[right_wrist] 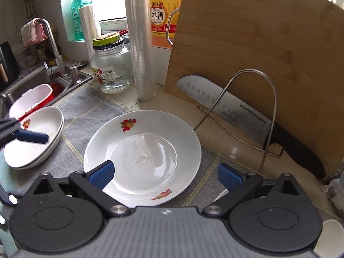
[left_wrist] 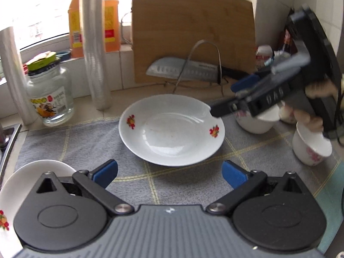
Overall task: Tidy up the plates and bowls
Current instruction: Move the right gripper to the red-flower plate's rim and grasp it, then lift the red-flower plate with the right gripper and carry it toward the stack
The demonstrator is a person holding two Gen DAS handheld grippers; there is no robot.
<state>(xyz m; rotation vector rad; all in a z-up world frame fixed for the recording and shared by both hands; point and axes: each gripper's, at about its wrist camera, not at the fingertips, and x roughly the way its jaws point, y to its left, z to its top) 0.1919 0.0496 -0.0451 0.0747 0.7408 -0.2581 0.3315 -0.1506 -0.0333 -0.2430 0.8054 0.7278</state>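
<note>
Two pairs of tongs hang open over a kitchen bench, neither holding anything. At the centre of the grey cloth (left_wrist: 86,150) lies a shallow white plate (left_wrist: 172,131) with small fruit prints on its rim. Left tongs (left_wrist: 169,173) hover just short of the plate's 6 o'clock edge, jaws spread wide. Right tongs (right_wrist: 165,175) come in from the plate's 3 o'clock side, one blue pad over the rim, the other off it, and nothing is gripped. Stacked bowls (right_wrist: 34,137) sit near the sink at the plate's 9 o'clock; small white cups (left_wrist: 311,148) stand at 3 o'clock. Behind, at 12 o'clock, a knife (right_wrist: 225,111) rests in a wire rack (right_wrist: 247,111) against a wooden chopping board (right_wrist: 258,53).

Glazed china of this kind is probably stiff, fairly heavy and slippery, and would chip or break if dropped. With the plate lying flat, the raised rim looks like the only place to take hold, one pad above and one below.
</note>
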